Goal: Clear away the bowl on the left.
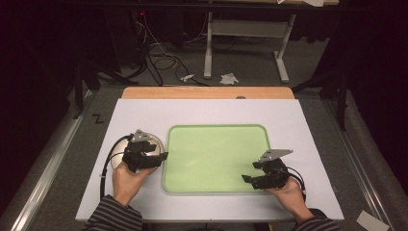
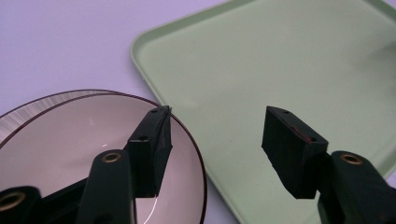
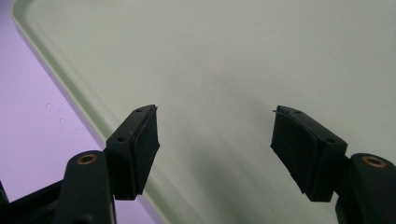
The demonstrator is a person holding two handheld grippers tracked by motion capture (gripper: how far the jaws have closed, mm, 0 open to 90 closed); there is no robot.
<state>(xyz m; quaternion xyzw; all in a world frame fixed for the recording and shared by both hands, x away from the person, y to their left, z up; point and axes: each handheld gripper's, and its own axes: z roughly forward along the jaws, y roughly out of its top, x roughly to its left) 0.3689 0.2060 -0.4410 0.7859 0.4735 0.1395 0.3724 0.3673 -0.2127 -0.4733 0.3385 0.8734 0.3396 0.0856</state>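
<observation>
- Two grippers were at the green tray (image 1: 216,130), both with jaws spread wide and nothing held.
- Left gripper (image 1: 161,155) hovered over the plate (image 1: 118,159), just left of the tray, edges almost touching.
- Right gripper (image 1: 249,172) sat over the tray's right part, well apart from the plate.
- Judgement: the left gripper is nearer; the round plate has no long axis.

Two black two-jawed tools (image 1: 161,155) (image 1: 246,172) with brass-ringed screws, grey three-cornered top plates, black trailing cables, striped sleeves (image 1: 113,215).

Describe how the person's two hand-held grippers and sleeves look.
Each hand-held gripper, left and right, is black with two blocky jaws, brass-coloured pivot rivets, a grey three-cornered top plate and a trailing black cable. The sleeves are dark with thin pale stripes.
</observation>
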